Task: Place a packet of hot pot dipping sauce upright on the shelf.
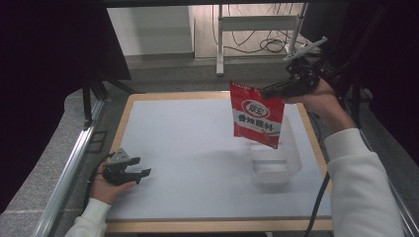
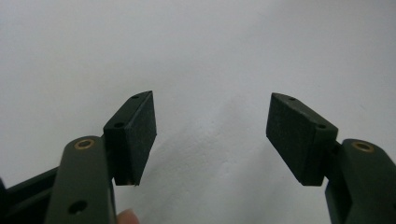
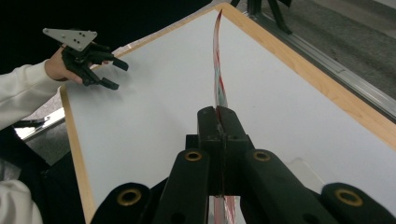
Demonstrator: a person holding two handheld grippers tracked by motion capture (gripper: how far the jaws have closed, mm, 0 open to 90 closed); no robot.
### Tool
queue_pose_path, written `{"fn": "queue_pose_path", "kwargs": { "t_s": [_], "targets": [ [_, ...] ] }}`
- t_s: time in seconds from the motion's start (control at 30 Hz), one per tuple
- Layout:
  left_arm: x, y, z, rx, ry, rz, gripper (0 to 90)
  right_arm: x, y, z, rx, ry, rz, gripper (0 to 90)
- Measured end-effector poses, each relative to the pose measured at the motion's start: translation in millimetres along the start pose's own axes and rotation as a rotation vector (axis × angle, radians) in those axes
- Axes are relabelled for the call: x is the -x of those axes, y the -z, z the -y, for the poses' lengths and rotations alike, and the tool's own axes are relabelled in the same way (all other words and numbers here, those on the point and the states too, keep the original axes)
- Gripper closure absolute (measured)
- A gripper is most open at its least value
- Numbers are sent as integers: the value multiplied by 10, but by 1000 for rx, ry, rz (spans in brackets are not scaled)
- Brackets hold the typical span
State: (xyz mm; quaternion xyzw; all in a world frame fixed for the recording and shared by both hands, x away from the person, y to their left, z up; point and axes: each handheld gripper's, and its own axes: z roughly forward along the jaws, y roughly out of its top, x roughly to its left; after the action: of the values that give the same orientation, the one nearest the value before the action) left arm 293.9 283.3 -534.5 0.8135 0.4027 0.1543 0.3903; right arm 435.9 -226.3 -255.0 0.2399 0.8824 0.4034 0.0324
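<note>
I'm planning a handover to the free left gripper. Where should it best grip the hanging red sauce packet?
Probably the red sauce packet's free top-left corner, coming from its left, jaws across the thin flat film. The right gripper pinches the top-right edge, and the bottom hangs over the clear plastic container.

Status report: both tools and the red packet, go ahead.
Right tool shut on red packet, held above clear container. Left tool open, empty, low over white table. Nothing in the way.
</note>
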Motion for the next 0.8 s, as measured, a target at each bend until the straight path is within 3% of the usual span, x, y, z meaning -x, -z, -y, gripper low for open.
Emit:
{"fn": "queue_pose_path", "kwargs": {
  "t_s": [0.4,0.8],
  "targets": [
    [-1,6,5,-14,-8,-17,331,262,258,201,22,-47,32,892],
    [1,1,11,-16,-10,-21,329,467,98,387,7,-66,45,892]
  ]
}}
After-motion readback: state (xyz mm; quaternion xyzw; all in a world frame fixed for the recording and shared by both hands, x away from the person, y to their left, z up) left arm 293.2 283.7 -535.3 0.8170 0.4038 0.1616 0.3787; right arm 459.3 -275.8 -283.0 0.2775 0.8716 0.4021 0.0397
